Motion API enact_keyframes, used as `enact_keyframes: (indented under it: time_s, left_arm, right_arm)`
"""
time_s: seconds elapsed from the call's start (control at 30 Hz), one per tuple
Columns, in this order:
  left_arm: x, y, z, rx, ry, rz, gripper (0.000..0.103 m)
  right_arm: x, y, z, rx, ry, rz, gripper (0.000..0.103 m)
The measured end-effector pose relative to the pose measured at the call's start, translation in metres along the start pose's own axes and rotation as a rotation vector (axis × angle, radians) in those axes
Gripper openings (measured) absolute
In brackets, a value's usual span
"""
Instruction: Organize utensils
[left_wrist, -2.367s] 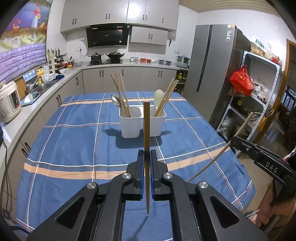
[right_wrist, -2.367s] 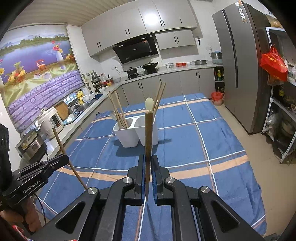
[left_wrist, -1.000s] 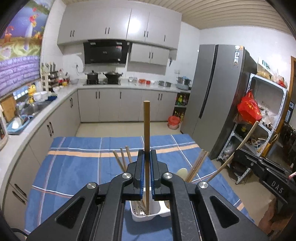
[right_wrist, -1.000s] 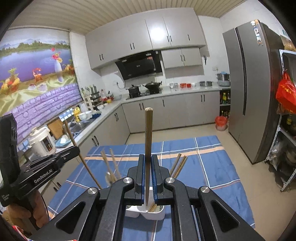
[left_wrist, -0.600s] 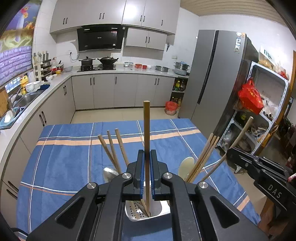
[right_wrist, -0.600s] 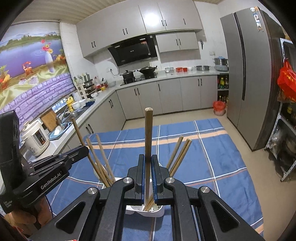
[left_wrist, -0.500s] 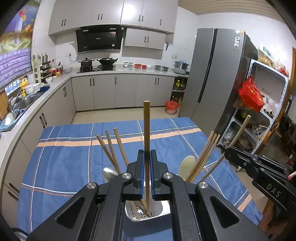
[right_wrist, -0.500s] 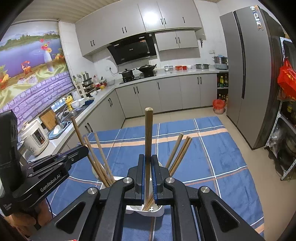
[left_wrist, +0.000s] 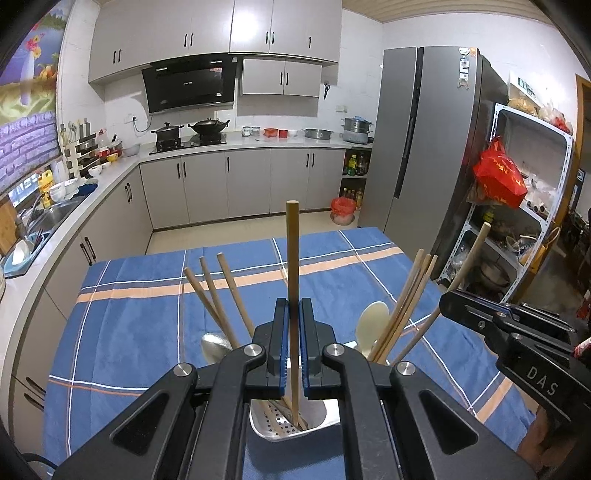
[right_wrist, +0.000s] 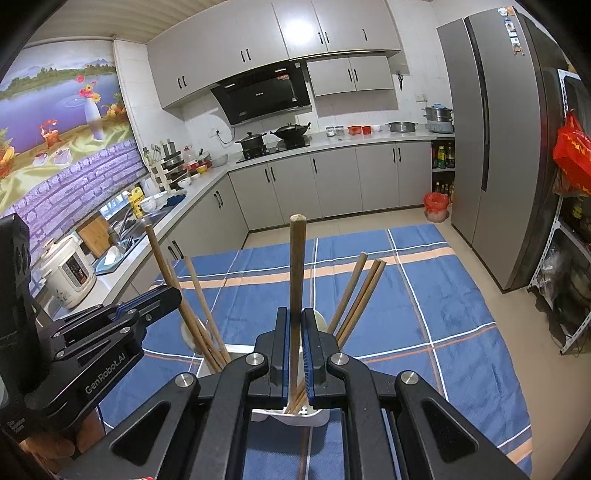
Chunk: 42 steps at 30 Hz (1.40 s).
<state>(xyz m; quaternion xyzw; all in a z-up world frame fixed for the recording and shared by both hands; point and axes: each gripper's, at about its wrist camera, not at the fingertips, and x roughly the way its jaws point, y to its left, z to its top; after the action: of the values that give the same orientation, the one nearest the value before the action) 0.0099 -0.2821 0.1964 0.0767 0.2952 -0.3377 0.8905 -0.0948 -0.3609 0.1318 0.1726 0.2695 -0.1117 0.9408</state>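
My left gripper (left_wrist: 291, 314) is shut on a wooden chopstick (left_wrist: 292, 258) held upright, its lower tip down in the left compartment of the white utensil holder (left_wrist: 291, 424). That compartment holds other chopsticks (left_wrist: 218, 291) and a metal spoon (left_wrist: 214, 345). My right gripper (right_wrist: 294, 325) is shut on another chopstick (right_wrist: 296, 266), its tip in the right compartment (right_wrist: 291, 411) among more chopsticks (right_wrist: 354, 295). A pale spoon (left_wrist: 373, 321) stands in that compartment. Each gripper shows in the other's view: the right gripper (left_wrist: 458, 306), the left gripper (right_wrist: 162, 295).
The holder stands on a table with a blue plaid cloth (left_wrist: 147, 314). A kitchen counter with sink (left_wrist: 48, 218) runs along the left, a fridge (left_wrist: 424, 147) and a metal shelf rack (left_wrist: 524, 206) stand at the right.
Both grippers have come from in front of the holder to above it and lowered their chopsticks tips into the two compartments. In the last half second they sank slightly further.
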Motion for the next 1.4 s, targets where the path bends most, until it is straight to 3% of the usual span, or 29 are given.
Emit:
enact_keyframes:
  time_s: [0.2,0.47,0.67,0.73,0.77,0.8,0.83,1.07,1.2,1.23,1.4]
  left_arm:
    - [0.006,0.003,0.0,-0.011,0.016,-0.006,0.005]
    - [0.033,0.018,-0.008,-0.089,0.104,-0.024,0.005]
    - [0.028,0.024,-0.01,-0.116,0.093,-0.035,0.006]
    - [0.025,0.026,-0.01,-0.13,0.088,-0.045,0.007]
    - [0.022,0.027,-0.01,-0.139,0.086,-0.051,0.008]
    - [0.021,0.026,-0.009,-0.143,0.083,-0.052,0.011]
    - [0.017,0.027,-0.009,-0.148,0.078,-0.054,0.014]
    - [-0.014,0.023,-0.011,-0.154,0.022,-0.035,0.038]
    - [-0.041,0.019,-0.019,-0.169,-0.018,-0.004,0.058]
    - [-0.049,0.019,-0.023,-0.175,-0.029,0.011,0.066]
    - [-0.094,0.017,-0.049,-0.194,-0.095,0.108,0.084]
  right_arm:
    - [0.002,-0.001,-0.003,0.003,0.006,-0.003,0.007]
    - [0.03,-0.013,-0.016,0.079,0.089,0.018,0.007]
    - [0.037,-0.021,-0.022,0.117,0.11,0.006,0.008]
    - [0.037,-0.023,-0.023,0.129,0.112,0.004,0.014]
    - [0.037,-0.024,-0.023,0.134,0.111,0.004,0.024]
    - [0.035,-0.025,-0.023,0.137,0.108,0.002,0.034]
    - [0.034,-0.025,-0.023,0.137,0.104,-0.001,0.037]
    - [0.019,-0.027,-0.022,0.142,0.083,-0.001,0.043]
    - [-0.001,-0.029,-0.028,0.162,0.062,0.006,0.049]
    - [-0.005,-0.029,-0.029,0.162,0.057,0.006,0.05]
    - [-0.036,-0.024,-0.046,0.141,0.044,0.005,0.056]
